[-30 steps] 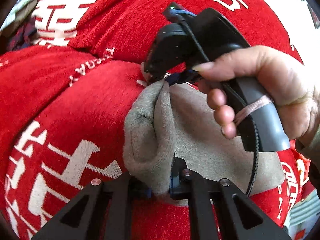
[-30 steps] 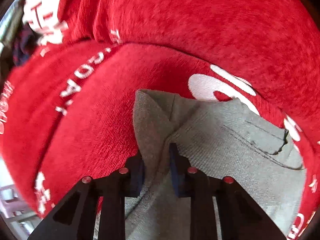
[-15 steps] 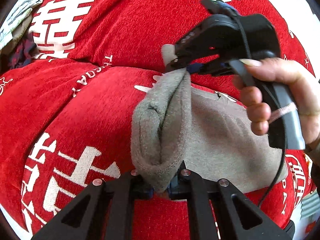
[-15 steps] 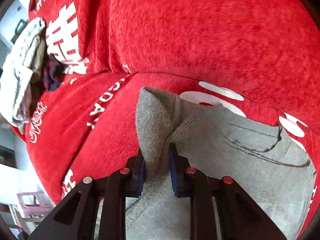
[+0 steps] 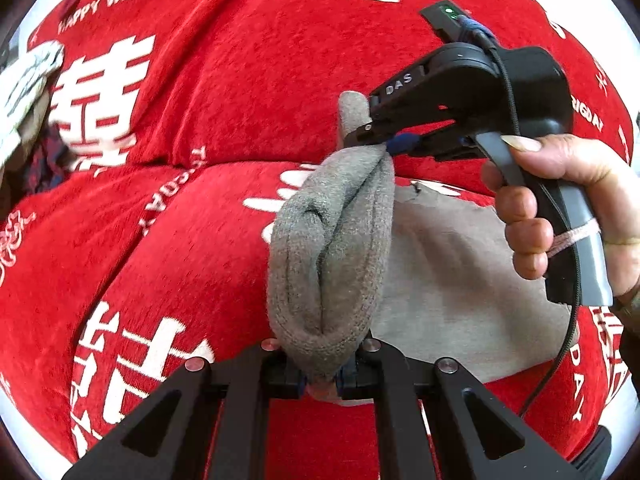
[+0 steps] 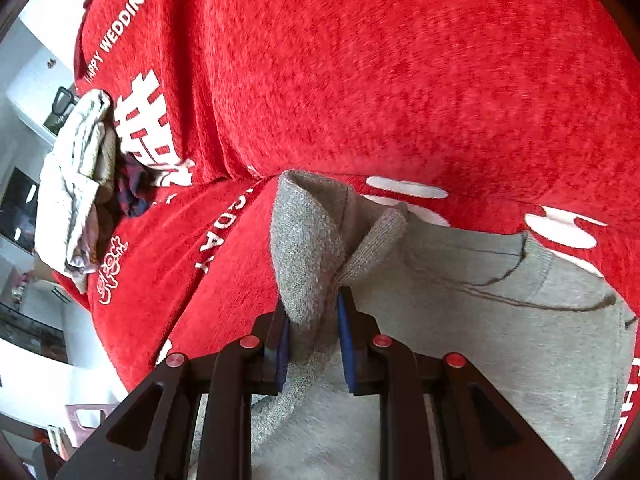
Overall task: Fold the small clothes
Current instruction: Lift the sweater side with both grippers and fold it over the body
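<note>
1. The grey garment [image 5: 448, 280] lies partly on the red cover [image 5: 208, 92], a plush fabric printed with white characters and the words "HAPPY WEDDING". One edge of the garment is raised off the cover and doubled into a thick roll; the rest lies flat on the side of the person's right hand.

2. The left gripper [image 5: 320, 376] is closed tight on the near end of the raised roll. Fabric bulges out just above the jaws.

3. The right gripper [image 6: 312, 344] is closed on the far end of the same roll, with a bunched thickness of cloth between its blue pads [image 6: 283, 344]. In the left wrist view it shows as a black tool held in the person's right hand [image 5: 568, 216], its tips pinching the cloth at the top of the roll.

4. Governing relation: the long axis of the raised edge runs from the left gripper straight away to the right gripper. The flat body of the garment lies to the right of that line. Both grippers are on the edge, one at each end; neither is nearer.

5. Judgement: the step in hand is a fold of the lifted edge across the flat body. Both ends should travel together to keep the edge straight.

6. A heap of other clothes [image 6: 76, 184] lies well apart at the left end of the cover.
</note>
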A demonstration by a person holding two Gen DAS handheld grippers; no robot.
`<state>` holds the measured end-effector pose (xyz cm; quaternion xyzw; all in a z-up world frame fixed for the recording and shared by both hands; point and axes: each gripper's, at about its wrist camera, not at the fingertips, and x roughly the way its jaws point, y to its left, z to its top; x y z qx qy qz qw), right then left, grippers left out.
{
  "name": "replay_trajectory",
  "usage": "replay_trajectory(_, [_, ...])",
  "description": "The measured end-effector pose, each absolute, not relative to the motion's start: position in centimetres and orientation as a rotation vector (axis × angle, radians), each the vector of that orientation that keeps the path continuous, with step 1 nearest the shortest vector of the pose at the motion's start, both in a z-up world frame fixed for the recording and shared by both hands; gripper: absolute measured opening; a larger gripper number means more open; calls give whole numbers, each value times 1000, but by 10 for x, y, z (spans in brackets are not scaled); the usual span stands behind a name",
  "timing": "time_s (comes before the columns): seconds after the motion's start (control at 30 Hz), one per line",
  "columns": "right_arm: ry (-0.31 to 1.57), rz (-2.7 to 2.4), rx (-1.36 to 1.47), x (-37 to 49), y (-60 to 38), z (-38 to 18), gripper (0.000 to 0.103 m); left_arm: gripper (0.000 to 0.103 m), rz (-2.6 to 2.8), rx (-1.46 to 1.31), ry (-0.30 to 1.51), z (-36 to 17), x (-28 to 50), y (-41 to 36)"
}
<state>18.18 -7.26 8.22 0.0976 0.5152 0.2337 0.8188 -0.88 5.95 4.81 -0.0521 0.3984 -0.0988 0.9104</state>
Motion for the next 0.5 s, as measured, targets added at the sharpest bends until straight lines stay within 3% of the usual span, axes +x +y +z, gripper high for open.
replay_trajectory(0.5, [1085, 513, 281, 179, -148, 91, 23, 11, -314, 57, 810, 70, -19, -29])
